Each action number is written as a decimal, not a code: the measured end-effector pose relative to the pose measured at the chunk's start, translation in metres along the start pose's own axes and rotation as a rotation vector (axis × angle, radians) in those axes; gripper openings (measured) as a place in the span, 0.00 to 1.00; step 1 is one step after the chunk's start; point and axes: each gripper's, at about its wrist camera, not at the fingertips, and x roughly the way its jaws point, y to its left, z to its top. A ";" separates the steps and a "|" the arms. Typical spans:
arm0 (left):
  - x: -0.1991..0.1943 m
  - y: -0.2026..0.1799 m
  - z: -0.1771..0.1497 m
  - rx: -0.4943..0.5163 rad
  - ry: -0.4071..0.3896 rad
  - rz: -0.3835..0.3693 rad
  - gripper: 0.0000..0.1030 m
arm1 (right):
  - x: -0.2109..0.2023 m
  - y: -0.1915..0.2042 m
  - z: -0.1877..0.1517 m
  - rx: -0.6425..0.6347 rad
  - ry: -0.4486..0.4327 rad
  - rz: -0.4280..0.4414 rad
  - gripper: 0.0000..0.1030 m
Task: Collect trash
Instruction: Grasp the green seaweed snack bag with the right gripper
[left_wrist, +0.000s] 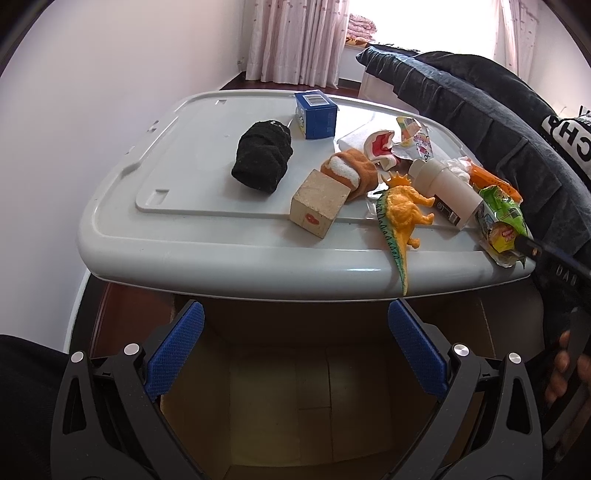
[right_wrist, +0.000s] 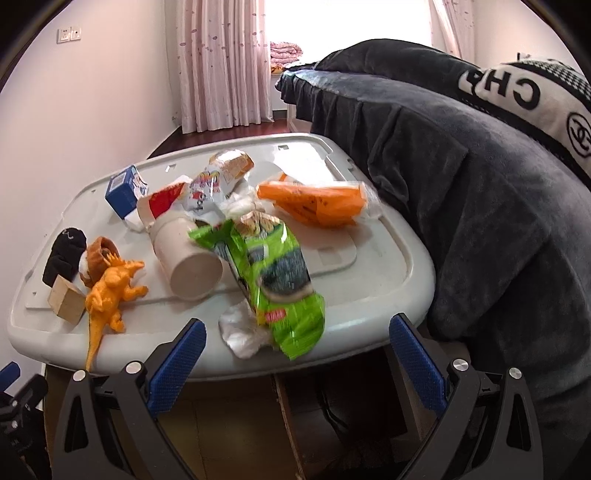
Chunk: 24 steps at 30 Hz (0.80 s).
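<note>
Trash lies on a grey plastic lid (left_wrist: 207, 243) (right_wrist: 388, 269): a green snack wrapper (right_wrist: 280, 280) (left_wrist: 504, 218), an orange wrapper (right_wrist: 317, 203), a white paper cup (right_wrist: 184, 258) (left_wrist: 443, 188) on its side, crumpled printed wrappers (right_wrist: 207, 192) (left_wrist: 413, 136) and a white crumpled plastic piece (right_wrist: 240, 332). My left gripper (left_wrist: 295, 347) is open and empty, over an open cardboard box (left_wrist: 295, 398) below the lid's front edge. My right gripper (right_wrist: 297, 358) is open and empty, just in front of the green wrapper.
On the lid are also a black sock (left_wrist: 264, 158), an orange-white sock (left_wrist: 351, 173), a wooden block (left_wrist: 317, 206), an orange toy dinosaur (left_wrist: 402, 210) (right_wrist: 110, 291) and a blue carton (left_wrist: 317, 114). A dark blanket (right_wrist: 480, 192) borders the lid's right side.
</note>
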 end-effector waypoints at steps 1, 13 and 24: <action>0.001 0.000 0.000 0.001 0.002 0.001 0.95 | 0.005 0.001 0.009 -0.031 0.011 0.029 0.95; 0.003 0.002 -0.003 -0.017 0.029 -0.022 0.95 | 0.073 0.013 0.031 -0.217 0.199 0.135 0.95; 0.002 0.005 -0.005 -0.040 0.041 -0.038 0.95 | 0.084 0.024 0.029 -0.248 0.181 0.134 0.76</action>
